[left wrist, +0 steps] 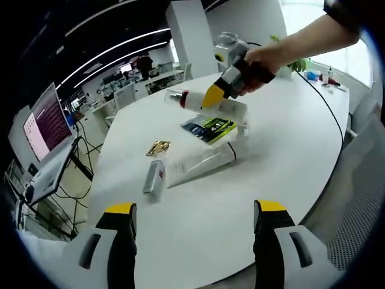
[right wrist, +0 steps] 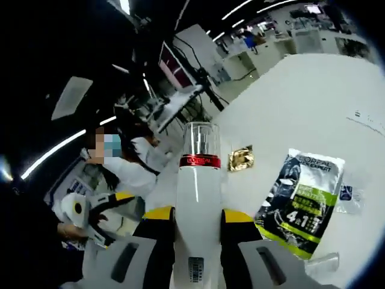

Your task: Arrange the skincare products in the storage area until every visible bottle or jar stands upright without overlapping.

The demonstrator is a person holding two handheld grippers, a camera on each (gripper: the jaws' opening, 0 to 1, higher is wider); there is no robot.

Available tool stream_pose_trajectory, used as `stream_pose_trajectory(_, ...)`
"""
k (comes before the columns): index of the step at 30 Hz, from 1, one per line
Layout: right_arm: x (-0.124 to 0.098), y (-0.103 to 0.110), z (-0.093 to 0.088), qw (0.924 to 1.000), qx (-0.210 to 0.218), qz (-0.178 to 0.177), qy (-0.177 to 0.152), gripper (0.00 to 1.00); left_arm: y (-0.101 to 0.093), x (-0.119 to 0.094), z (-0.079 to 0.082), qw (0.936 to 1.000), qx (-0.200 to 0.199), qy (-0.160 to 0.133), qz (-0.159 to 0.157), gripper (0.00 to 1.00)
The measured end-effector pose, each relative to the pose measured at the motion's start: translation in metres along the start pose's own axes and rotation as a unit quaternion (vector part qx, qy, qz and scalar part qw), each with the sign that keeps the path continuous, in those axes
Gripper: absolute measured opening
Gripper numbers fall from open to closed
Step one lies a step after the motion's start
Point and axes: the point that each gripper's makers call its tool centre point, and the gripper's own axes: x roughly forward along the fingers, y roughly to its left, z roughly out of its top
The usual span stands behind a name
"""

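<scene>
Above the white table [left wrist: 289, 150], right tongs [right wrist: 197, 224] clamp the white bottle [right wrist: 197, 211]; left tongs [left wrist: 195, 218] gape.

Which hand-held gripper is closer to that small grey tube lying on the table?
Left. The left hand-held gripper hovers open just short of the grey tube; the right hand-held gripper is farther across the table, holding a white bottle.

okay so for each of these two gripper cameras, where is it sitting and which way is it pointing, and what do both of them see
Left gripper view: rides the left gripper, held back over the white table's near edge, facing across it; its open jaws and the person's right hand show.
Right gripper view: rides the right gripper, lifted above the table, facing back towards the person; its jaws clamp a white bottle.
Shared: that bottle, the green-and-black sachet, the small gold packet.
</scene>
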Motion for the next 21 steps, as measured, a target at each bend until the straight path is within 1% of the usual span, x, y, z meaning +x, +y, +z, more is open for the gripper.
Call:
stream_pose_trajectory(1,-0.003,0.012,0.002,0.9996,-0.001,0.020,-0.018,0.19,-0.001,0.000,0.001,1.0000,0.001,-0.002,-0.002,0.73)
stream_pose_trajectory(2,-0.007,0.030,0.005,0.9976,0.002,0.049,-0.048,0.19,-0.003,-0.001,0.003,1.0000,0.002,-0.005,-0.006,0.74)
stream_pose_trajectory(4,-0.014,0.049,0.008,0.9936,-0.002,0.083,-0.077,0.19,-0.006,-0.001,0.006,0.9998,0.006,-0.009,-0.016,0.76)
stream_pose_trajectory(5,-0.021,0.066,0.011,0.9877,-0.007,0.115,-0.106,0.19,-0.008,-0.001,0.009,0.9997,0.005,-0.014,-0.020,0.77)
stream_pose_trajectory(6,-0.029,0.082,0.013,0.9818,-0.003,0.142,-0.126,0.20,-0.009,-0.002,0.010,0.9996,0.002,-0.015,-0.024,0.77)
stream_pose_trajectory(8,-0.036,0.098,0.012,0.9768,0.003,0.159,-0.144,0.20,-0.009,-0.004,0.013,0.9993,-0.004,-0.018,-0.034,0.78)
stream_pose_trajectory(9,-0.043,0.110,0.011,0.9723,0.004,0.177,-0.152,0.20,-0.010,-0.005,0.015,0.9988,-0.015,-0.021,-0.042,0.78)
stream_pose_trajectory(10,-0.048,0.118,0.009,0.9693,0.005,0.190,-0.155,0.20,-0.012,-0.007,0.018,0.9981,-0.026,-0.027,-0.049,0.78)
stream_pose_trajectory(11,-0.053,0.127,0.007,0.9662,0.004,0.202,-0.161,0.20,-0.013,-0.009,0.023,0.9970,-0.041,-0.033,-0.058,0.78)
stream_pose_trajectory(12,-0.057,0.133,0.006,0.9637,0.003,0.209,-0.166,0.20,-0.013,-0.011,0.026,0.9963,-0.047,-0.037,-0.061,0.78)
stream_pose_trajectory(15,-0.071,0.151,0.000,0.9550,-0.002,0.238,-0.177,0.20,-0.016,-0.018,0.044,0.9929,-0.060,-0.057,-0.085,0.78)
stream_pose_trajectory(16,-0.075,0.155,-0.002,0.9522,-0.002,0.246,-0.181,0.20,-0.021,-0.023,0.057,0.9898,-0.067,-0.074,-0.101,0.77)
stream_pose_trajectory(17,-0.082,0.161,-0.004,0.9471,0.003,0.259,-0.189,0.20,-0.024,-0.026,0.063,0.9880,-0.066,-0.081,-0.114,0.77)
stream_pose_trajectory(18,-0.087,0.166,-0.006,0.9425,0.007,0.271,-0.195,0.20,-0.026,-0.027,0.066,0.9870,-0.067,-0.085,-0.119,0.77)
stream_pose_trajectory(19,-0.090,0.169,-0.008,0.9395,0.011,0.279,-0.199,0.20,-0.028,-0.032,0.077,0.9837,-0.080,-0.099,-0.127,0.77)
stream_pose_trajectory(21,-0.098,0.174,-0.014,0.9368,0.005,0.285,-0.203,0.20,-0.035,-0.040,0.095,0.9737,-0.109,-0.122,-0.159,0.78)
